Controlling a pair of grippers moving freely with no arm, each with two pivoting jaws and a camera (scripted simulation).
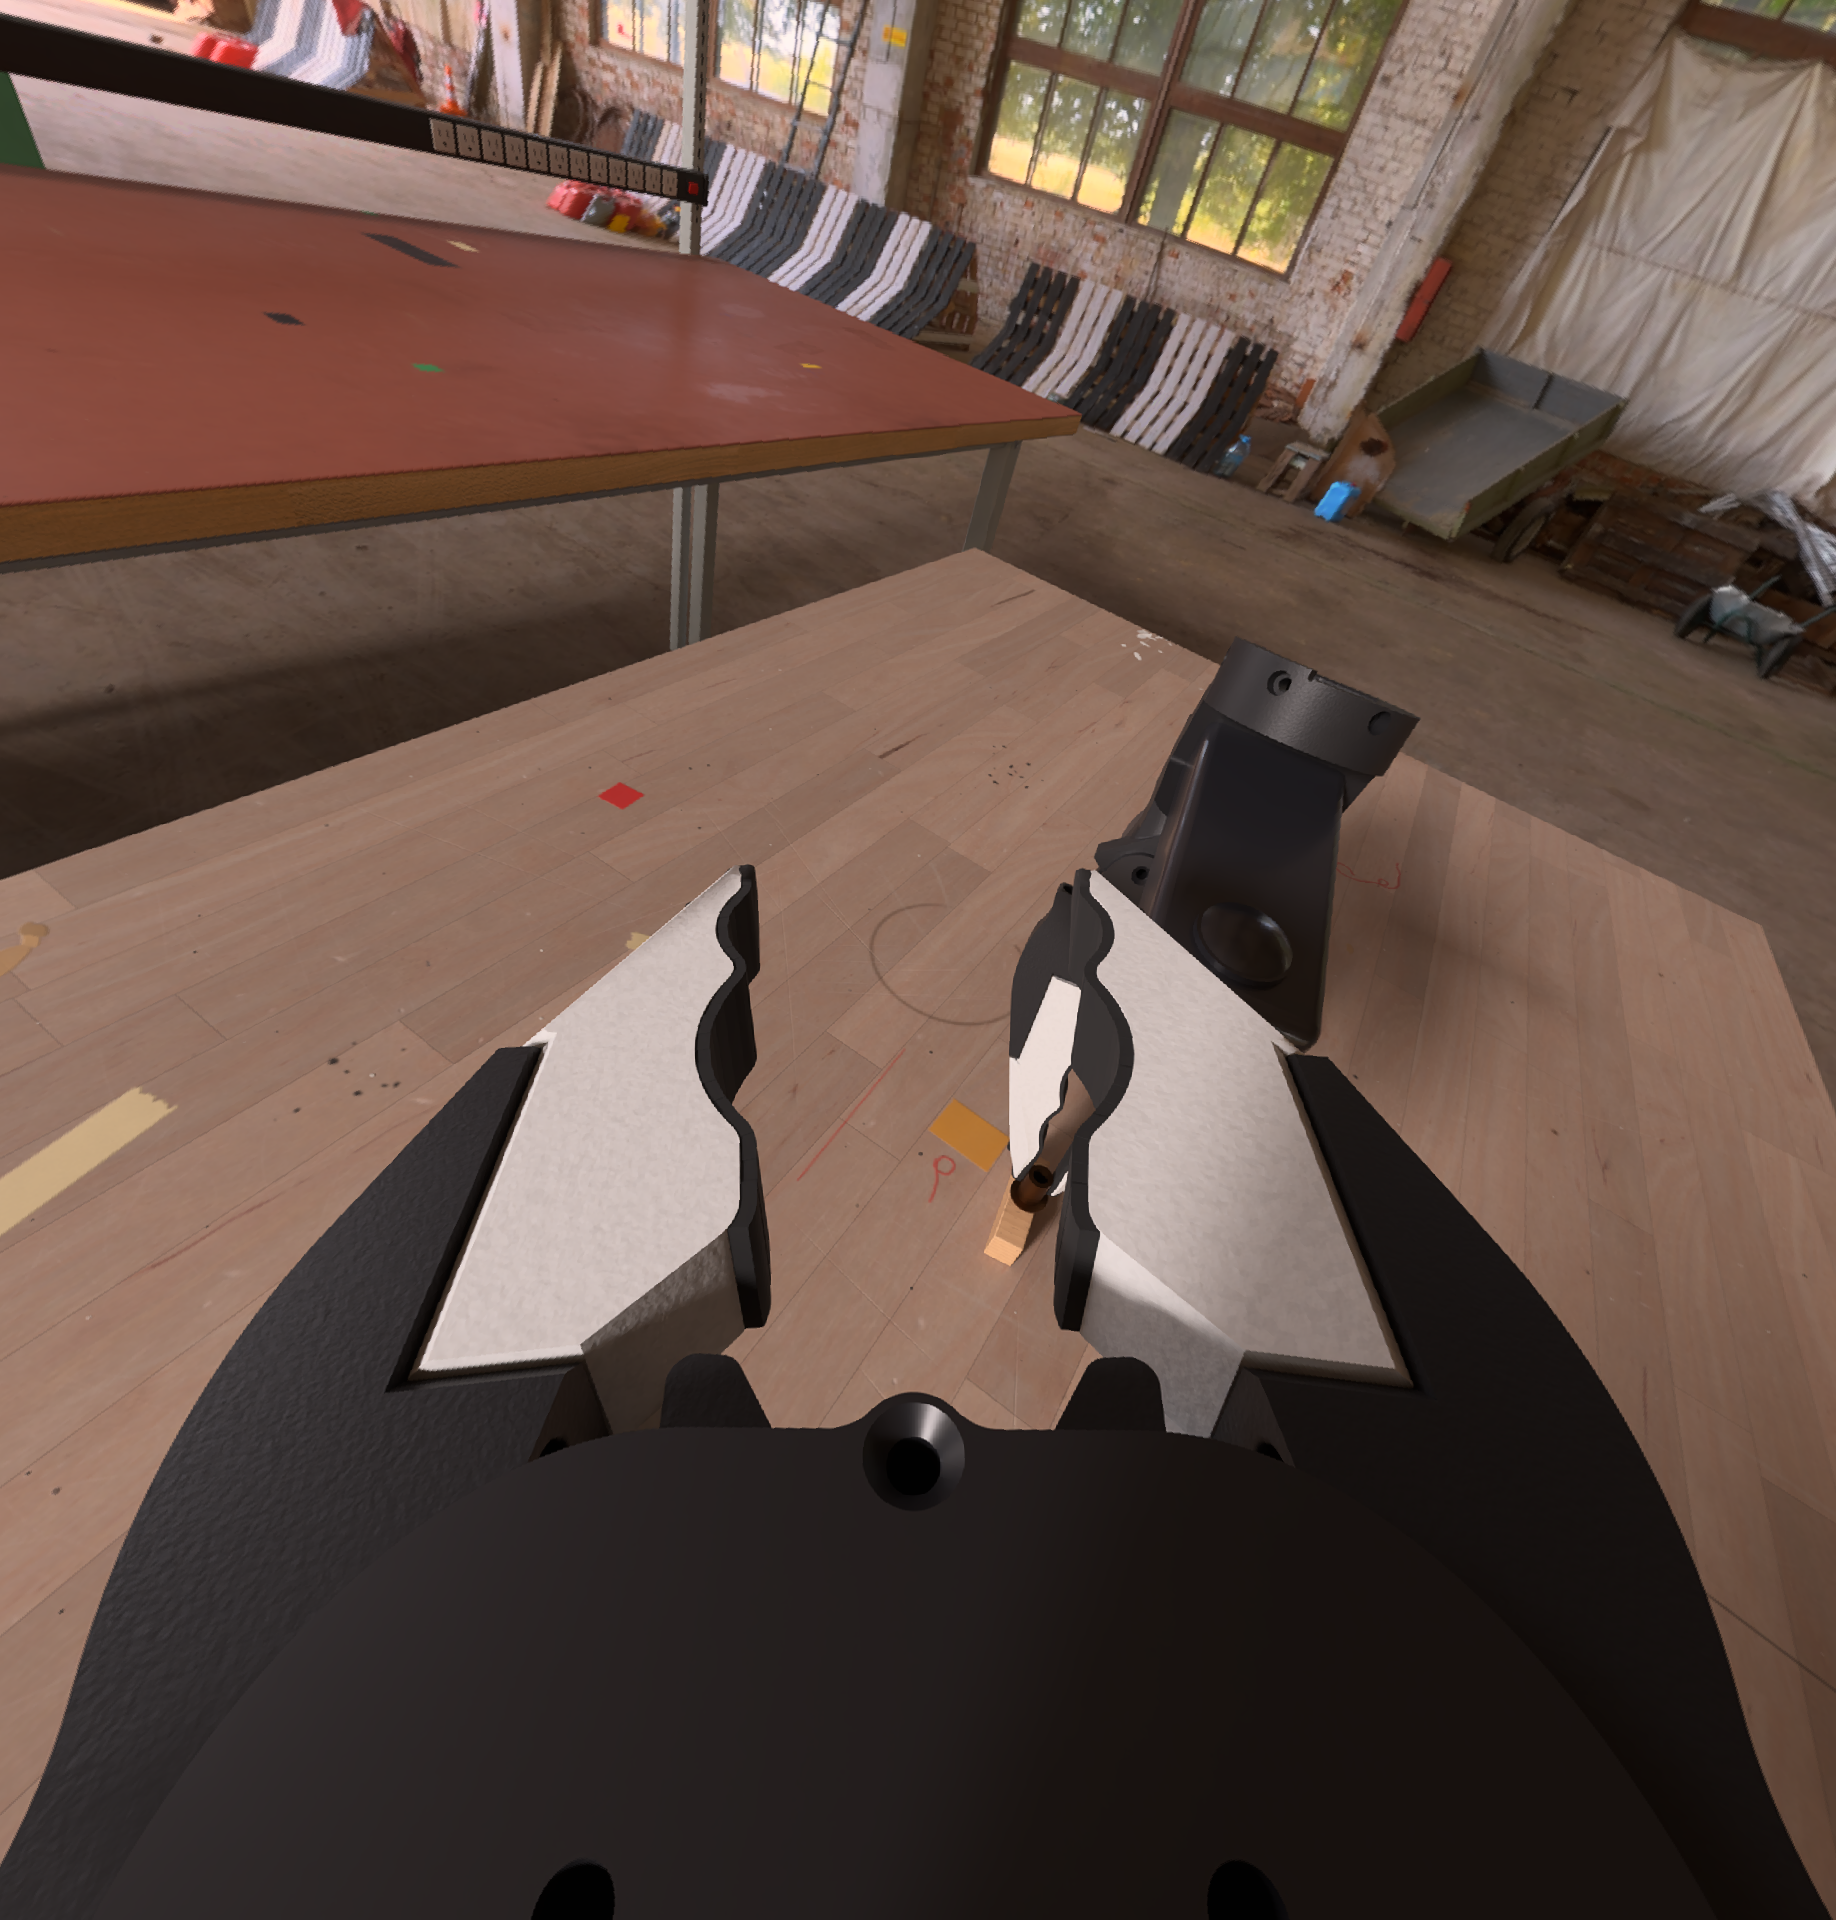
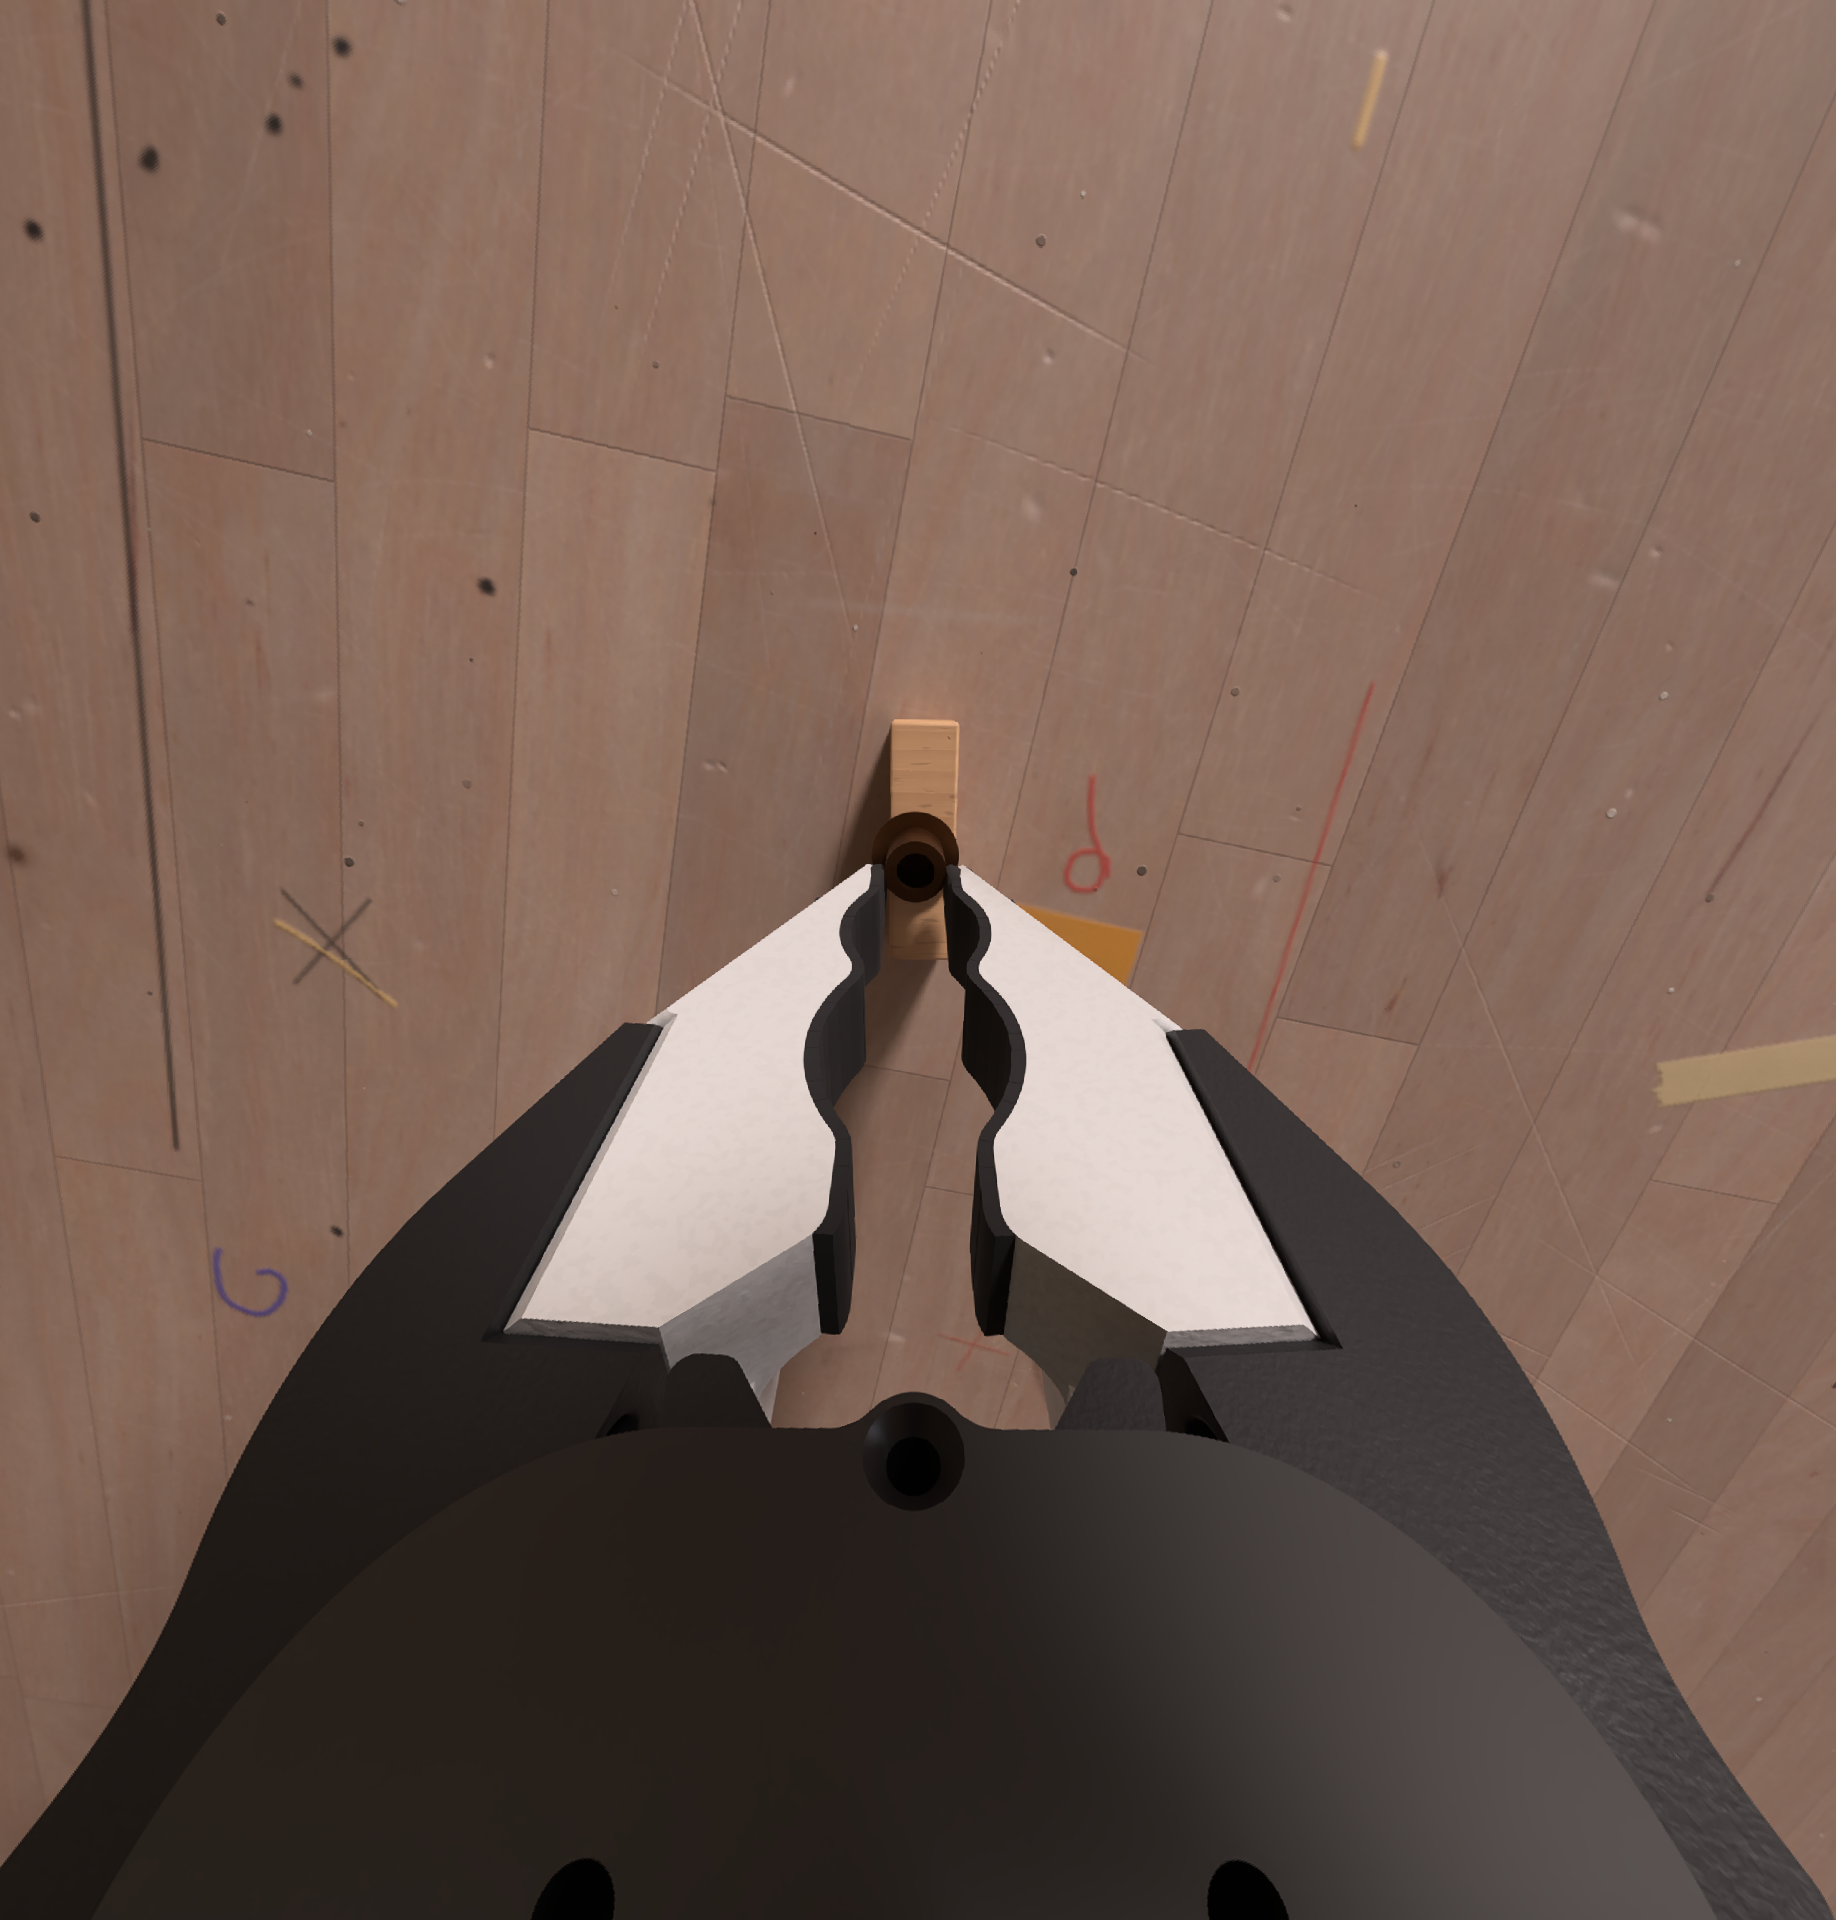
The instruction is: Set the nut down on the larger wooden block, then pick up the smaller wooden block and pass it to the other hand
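My right gripper [image 2: 914, 875] points straight down and is shut on a small brown nut [image 2: 914, 865] at its fingertips. The nut is over the near half of a light wooden block [image 2: 924, 769] that lies flat on the wooden table [image 2: 478, 623]; I cannot tell whether they touch. Only this one block shows. In the left wrist view, my left gripper [image 1: 914, 878] is open and empty, low over the table. The right gripper [image 1: 1257, 831], the nut [image 1: 1033, 1187] and the block [image 1: 1005, 1236] show partly behind its right finger.
An orange patch [image 2: 1090, 940] lies flat on the table right of the block. Yellow tape strips [image 1: 62, 1174] and pen marks are on the tabletop. The table's far edge [image 1: 685, 655] drops to the floor; a red table [image 1: 478, 364] stands beyond.
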